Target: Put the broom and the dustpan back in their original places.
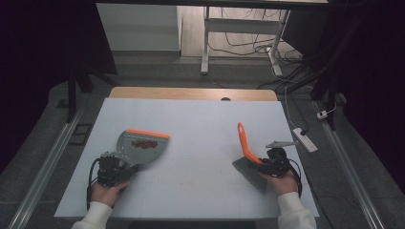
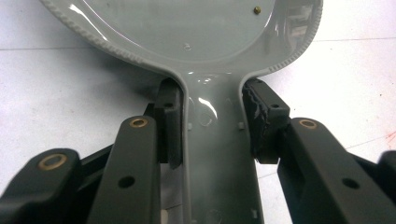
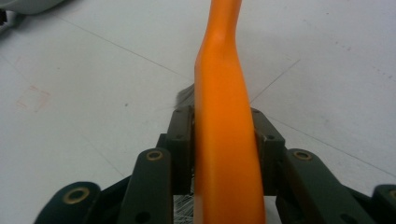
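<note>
Grey dustpan [image 1: 141, 145], orange-lipped, holding red debris, lies left on the white surface [image 1: 200, 124], left hand-held gripper [image 1: 112, 168] clamped on its handle to steady it; orange-handled brush [image 1: 247, 151], bristles down at right, sits gripped between the right hand-held gripper [image 1: 273, 164] pads, ready for sweeping.

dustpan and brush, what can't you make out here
- Red bits in the dustpan: too small in the high view to identify.
- Dustpan front edge: cut off by the top edge, left gripper view.
- Brush bristles: mostly hidden behind its orange handle, right gripper view.
- Brush handle tip: cut off at the top.
</note>
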A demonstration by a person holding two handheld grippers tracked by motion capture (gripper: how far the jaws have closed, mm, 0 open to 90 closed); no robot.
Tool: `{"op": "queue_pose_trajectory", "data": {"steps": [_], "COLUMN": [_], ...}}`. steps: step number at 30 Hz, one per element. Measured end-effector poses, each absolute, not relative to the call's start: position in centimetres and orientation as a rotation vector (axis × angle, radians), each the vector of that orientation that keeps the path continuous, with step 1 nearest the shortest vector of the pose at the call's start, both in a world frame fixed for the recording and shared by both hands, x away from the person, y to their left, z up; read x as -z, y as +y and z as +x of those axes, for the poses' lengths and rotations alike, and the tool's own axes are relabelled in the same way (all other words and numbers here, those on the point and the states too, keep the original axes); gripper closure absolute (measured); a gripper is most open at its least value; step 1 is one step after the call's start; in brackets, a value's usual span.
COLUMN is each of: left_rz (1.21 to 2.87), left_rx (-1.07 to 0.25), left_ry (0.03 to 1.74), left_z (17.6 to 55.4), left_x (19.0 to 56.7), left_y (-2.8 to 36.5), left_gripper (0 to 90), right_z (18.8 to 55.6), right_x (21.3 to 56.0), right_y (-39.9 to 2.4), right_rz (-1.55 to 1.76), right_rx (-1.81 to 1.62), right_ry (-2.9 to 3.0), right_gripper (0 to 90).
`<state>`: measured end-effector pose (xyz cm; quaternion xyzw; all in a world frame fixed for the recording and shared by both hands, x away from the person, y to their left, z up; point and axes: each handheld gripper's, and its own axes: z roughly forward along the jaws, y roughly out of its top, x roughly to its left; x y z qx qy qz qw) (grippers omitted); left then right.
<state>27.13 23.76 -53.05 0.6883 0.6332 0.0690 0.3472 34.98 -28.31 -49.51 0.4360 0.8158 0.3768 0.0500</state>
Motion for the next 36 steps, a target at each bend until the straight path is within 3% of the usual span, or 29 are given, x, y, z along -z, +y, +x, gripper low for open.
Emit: {"op": "queue_pose_trajectory", "data": {"steps": [14,22,36], "left_rz": [1.789,1.827,1.896], "left_rx": [-0.174,-0.244,-0.308], "left_ry": [1.635,1.604,1.487], "left_z": [27.1,26.4,25.3], "left_x": [53.3,52.5,50.9], "left_y": [23.6,23.9,23.9], "left_gripper": [60.4,37.1,34.5], "right_z": [35.8,36.2,36.2], "right_x": [50.1,50.3,50.0], "right_y": [-28.5,-28.5,-28.5], "right_rz": [1.336,1.354,1.339], "right_rx": [-1.074,-1.012,-0.981], "right_ry": [2.479,2.457,2.400], "right_gripper": [52.9,45.2,41.5]}}
